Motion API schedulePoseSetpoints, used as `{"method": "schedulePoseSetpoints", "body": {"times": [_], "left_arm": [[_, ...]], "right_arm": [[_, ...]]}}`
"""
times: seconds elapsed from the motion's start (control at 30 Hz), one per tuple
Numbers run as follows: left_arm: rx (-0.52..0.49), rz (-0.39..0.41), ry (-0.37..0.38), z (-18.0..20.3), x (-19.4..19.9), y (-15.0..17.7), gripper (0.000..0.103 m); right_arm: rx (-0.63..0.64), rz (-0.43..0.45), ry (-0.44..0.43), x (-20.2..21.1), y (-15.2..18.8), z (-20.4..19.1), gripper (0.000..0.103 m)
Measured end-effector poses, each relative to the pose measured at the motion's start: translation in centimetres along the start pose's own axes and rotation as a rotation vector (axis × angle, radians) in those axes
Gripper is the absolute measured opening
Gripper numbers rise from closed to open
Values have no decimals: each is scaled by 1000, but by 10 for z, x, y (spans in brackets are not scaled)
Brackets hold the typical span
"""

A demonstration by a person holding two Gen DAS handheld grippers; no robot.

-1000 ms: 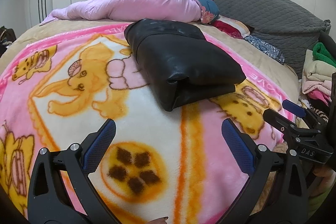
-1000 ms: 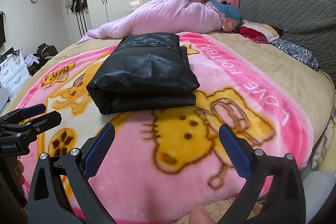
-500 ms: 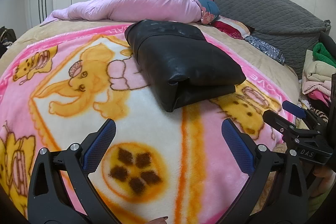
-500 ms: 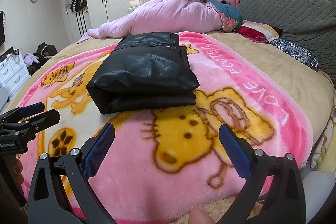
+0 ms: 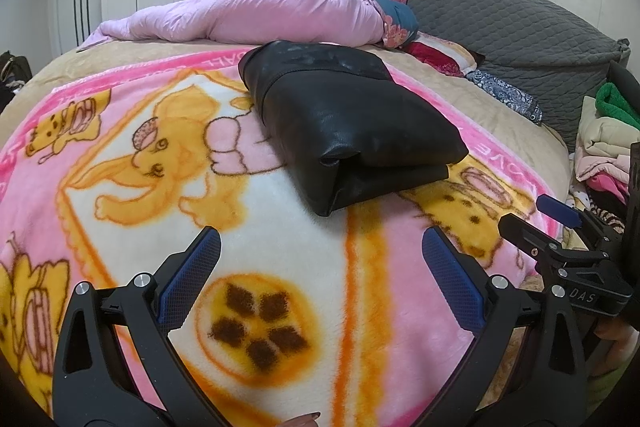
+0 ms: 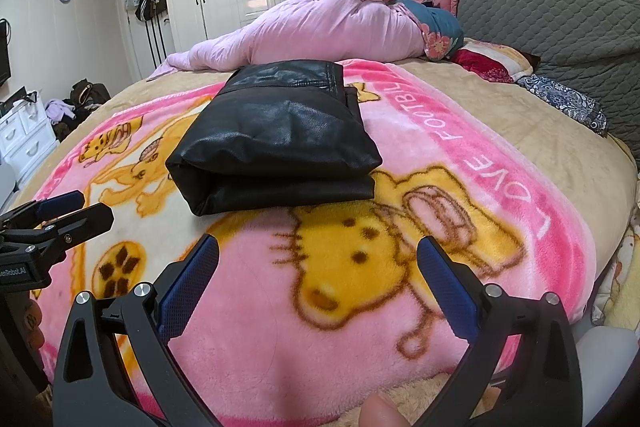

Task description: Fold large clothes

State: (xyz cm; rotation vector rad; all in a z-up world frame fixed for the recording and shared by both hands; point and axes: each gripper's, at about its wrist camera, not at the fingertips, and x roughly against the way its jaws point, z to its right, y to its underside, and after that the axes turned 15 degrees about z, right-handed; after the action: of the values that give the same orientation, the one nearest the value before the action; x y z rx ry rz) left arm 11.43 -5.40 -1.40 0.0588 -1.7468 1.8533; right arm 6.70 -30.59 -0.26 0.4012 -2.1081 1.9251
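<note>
**Jacket folded; both tools drawn back and empty**

I have the black leather jacket (image 5: 344,123) lying as a compact, squared bundle in the middle of the bed, on the pink cartoon blanket (image 5: 132,163). Its layers are stacked, with a rounded fold edge facing my cameras and the collar end pointing toward the pillows. To my eye the folding looks finished, or very nearly so: no sleeve or hem sticks out of the bundle in either view.

My left gripper (image 5: 320,259) hovers low over the blanket near the bed's front edge, its fingers spread wide and holding nothing. My right gripper (image 6: 318,259) sits just beside it, equally released and empty. Each one shows at the edge of the other's view, so they are side by side, well apart from the jacket. I judge this stand-off makes sense: with both tools clear, the bundle keeps its shape and I can check it from two angles.

The pink quilt (image 6: 320,27) is heaped behind the jacket, close to its far end but, as far as I can tell, not on it. A stack of folded clothes (image 5: 604,147) sits off the bed's right side, which I take to be where finished pieces go. If I lift this bundle, the slick leather may slide open, so I would support it from both ends.
</note>
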Motion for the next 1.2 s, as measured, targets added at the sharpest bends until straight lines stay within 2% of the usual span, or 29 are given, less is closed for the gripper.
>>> {"method": "schedulePoseSetpoints", "body": {"times": [1.2], "left_arm": [[-18,-7,-29,2,-2,0,95]], "right_arm": [[-1,-14,4,-1,0,2,99]]}}
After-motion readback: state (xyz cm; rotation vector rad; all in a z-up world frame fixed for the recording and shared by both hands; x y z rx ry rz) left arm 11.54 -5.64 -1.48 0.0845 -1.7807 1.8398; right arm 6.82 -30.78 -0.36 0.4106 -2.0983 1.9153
